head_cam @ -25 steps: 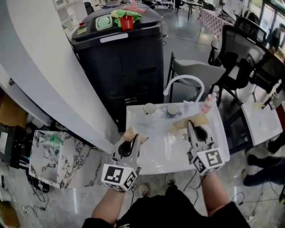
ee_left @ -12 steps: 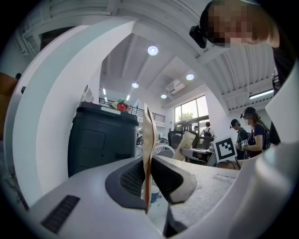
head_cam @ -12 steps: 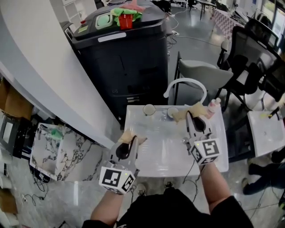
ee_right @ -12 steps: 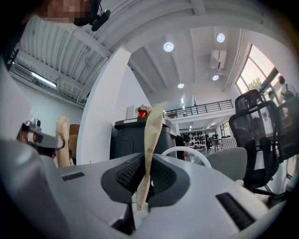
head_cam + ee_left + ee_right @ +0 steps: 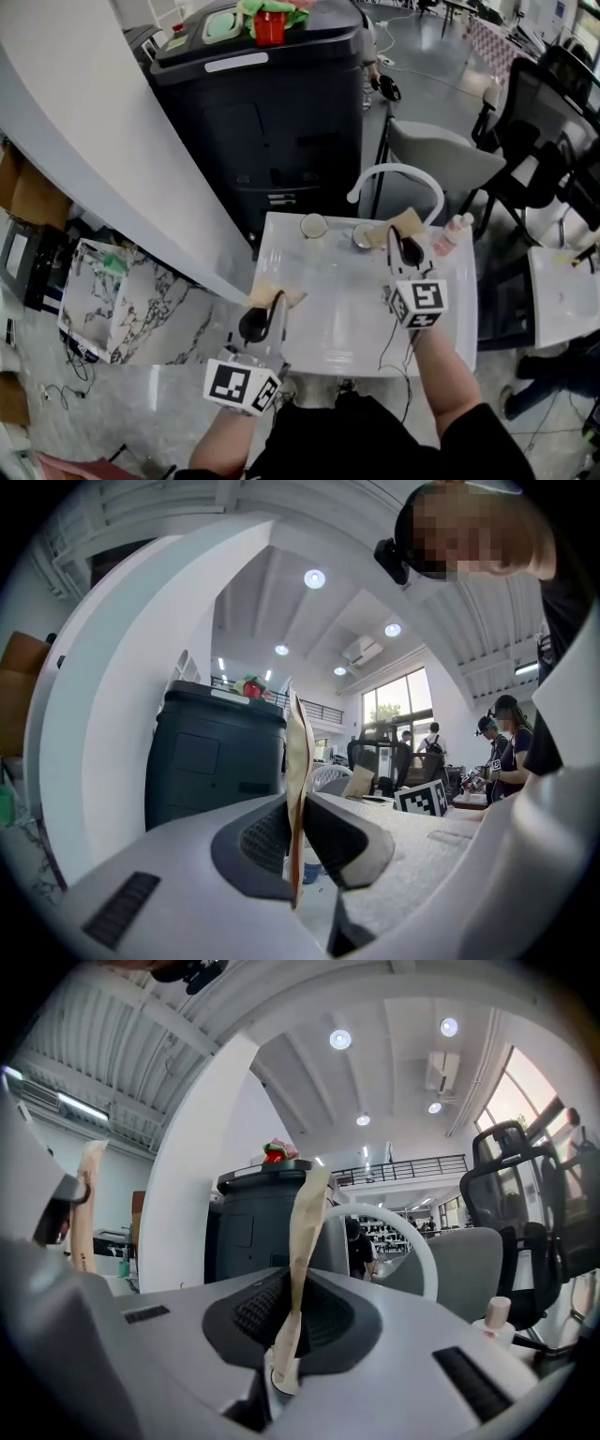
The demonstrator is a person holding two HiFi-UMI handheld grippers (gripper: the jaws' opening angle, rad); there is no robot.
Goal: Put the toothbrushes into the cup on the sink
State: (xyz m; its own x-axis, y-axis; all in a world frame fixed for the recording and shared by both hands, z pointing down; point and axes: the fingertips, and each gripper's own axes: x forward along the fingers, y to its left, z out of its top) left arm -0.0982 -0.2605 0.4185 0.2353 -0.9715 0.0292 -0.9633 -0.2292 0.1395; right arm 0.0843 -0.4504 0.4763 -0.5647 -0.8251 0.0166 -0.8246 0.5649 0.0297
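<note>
Clamping a paper-wrapped toothbrush (image 5: 298,761) in the left gripper (image 5: 277,298), jaws closed on it, at the sink's (image 5: 337,328) left edge, well apart from the left cup (image 5: 314,226). Pinching a second wrapped toothbrush (image 5: 302,1232) in the right gripper (image 5: 395,240) beside the right cup (image 5: 363,234). Probably risking snagging its rim with the floppy wrapper and tipping it, or clipping the tap (image 5: 398,173).

Sink (image 5: 342,314) centre. Far edge: left cup (image 5: 314,226) & right cup (image 5: 362,235) side by side; faucet (image 5: 398,168) arches behind, bottle (image 5: 453,232) at far-right corner. Bin (image 5: 262,122) behind sink. L gripper (image 5: 274,309) w/ L toothbrush (image 5: 277,294) over near-left edge; R gripper (image 5: 403,246) w/ R toothbrush (image 5: 404,224) just right of right cup.
</note>
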